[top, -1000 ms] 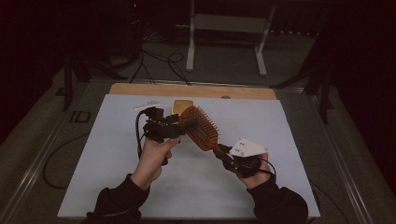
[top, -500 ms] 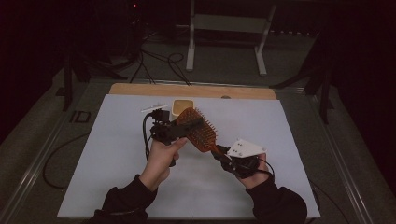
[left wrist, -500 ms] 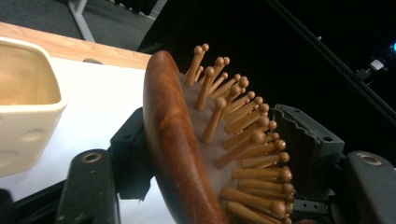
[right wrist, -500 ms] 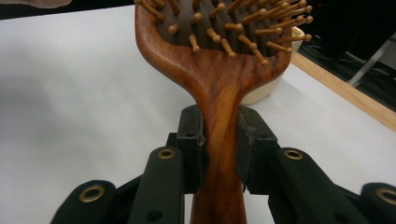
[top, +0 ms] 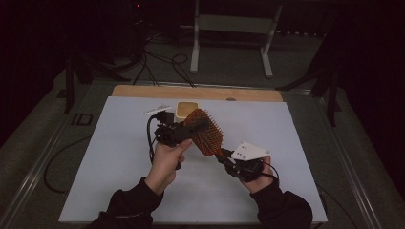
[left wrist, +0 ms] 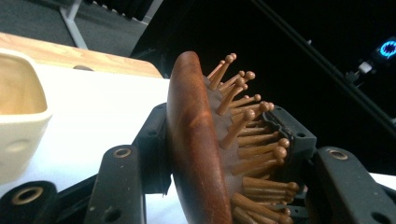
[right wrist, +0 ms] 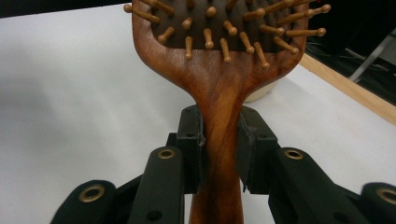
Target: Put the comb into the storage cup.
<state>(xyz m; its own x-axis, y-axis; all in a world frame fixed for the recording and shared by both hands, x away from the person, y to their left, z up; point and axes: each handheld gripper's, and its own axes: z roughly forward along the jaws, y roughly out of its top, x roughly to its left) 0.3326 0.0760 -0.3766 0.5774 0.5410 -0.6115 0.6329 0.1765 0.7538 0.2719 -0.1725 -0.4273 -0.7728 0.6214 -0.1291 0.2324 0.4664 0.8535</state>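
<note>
A wooden paddle hairbrush (top: 208,137) with brown bristles is held above the white table between both grippers. My left gripper (top: 198,128) reaches in from the left and is shut across the brush head (left wrist: 196,154), one jaw against the wooden back and the other against the bristle tips (left wrist: 275,154). My right gripper (top: 225,155), at the lower right, is shut on the brush's handle (right wrist: 219,140), its pads (right wrist: 191,140) pressing both sides of the neck. The bristled face (right wrist: 219,28) shows above the right gripper's jaws.
A cream square cup (top: 186,109) stands on the white sheet (top: 119,162) just behind the brush, also seen as the cup (left wrist: 18,116) at the left. A wooden strip (top: 196,92) runs along the table's far edge. Cables (top: 162,62) and a stand lie on the floor beyond.
The left hand and its gripper have shifted slightly to the right along the brush head. The right gripper keeps its hold on the handle in nearly the same place.
</note>
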